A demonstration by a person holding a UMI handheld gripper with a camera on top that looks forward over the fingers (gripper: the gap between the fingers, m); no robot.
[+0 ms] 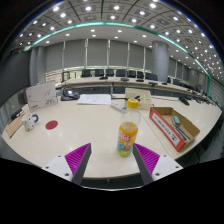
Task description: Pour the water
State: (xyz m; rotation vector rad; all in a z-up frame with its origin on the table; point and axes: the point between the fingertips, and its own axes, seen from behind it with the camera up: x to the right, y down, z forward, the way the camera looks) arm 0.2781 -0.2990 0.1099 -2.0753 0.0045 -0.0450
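A small bottle with a yellow and green label and orange contents stands upright on the pale table, just ahead of my fingers and nearer the right one. A yellow cup stands farther back on the table. My gripper is open, its purple pads wide apart, with nothing between them. The bottle's base sits just beyond the fingertips, with a gap to each finger.
An open cardboard box lies to the right of the bottle. A small round red and white object sits at the left. Papers and a white sign lie farther back. Office desks and chairs fill the room behind.
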